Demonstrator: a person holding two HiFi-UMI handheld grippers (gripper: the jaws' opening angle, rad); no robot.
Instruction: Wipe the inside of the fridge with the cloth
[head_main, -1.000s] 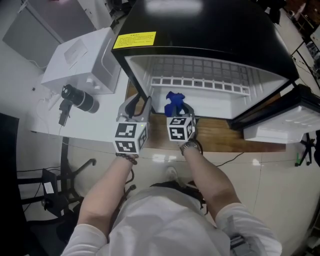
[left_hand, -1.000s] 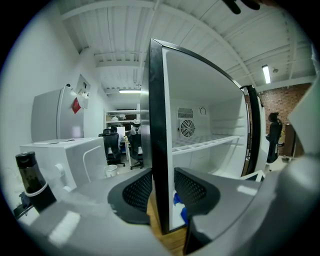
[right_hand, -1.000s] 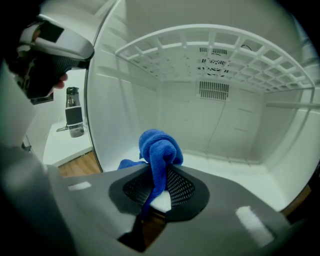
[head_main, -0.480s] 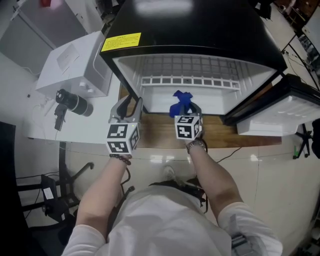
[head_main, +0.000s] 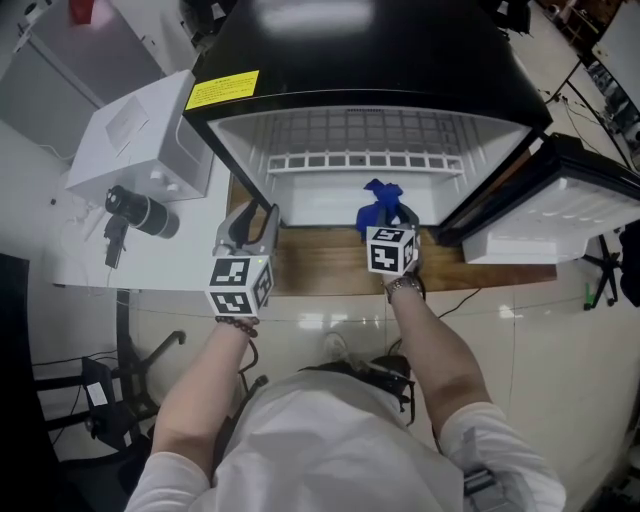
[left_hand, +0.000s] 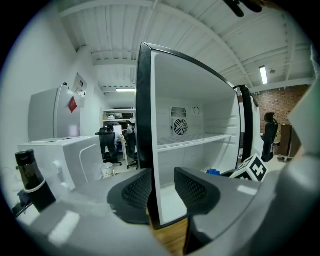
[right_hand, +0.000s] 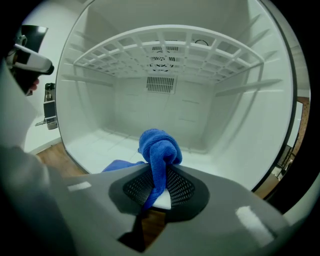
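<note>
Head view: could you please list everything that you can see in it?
fridge: one, black outside, white inside, open, on the board.
wire shelf: one, white, inside the fridge.
door: one, black and white, swung open at right.
board: one, brown wood, under the fridge.
box: one, white, left of the fridge.
device: one, black, beside the box.
cloth: one, blue, at the fridge's opening.
left gripper: one, grey, open, at the fridge's left edge.
right gripper: one, grey, shut on the cloth.

White box (head_main: 130, 135) left of wood board (head_main: 320, 268); black camera-like device (head_main: 140, 212) beside box; cup (left_hand: 107, 170) beyond.
</note>
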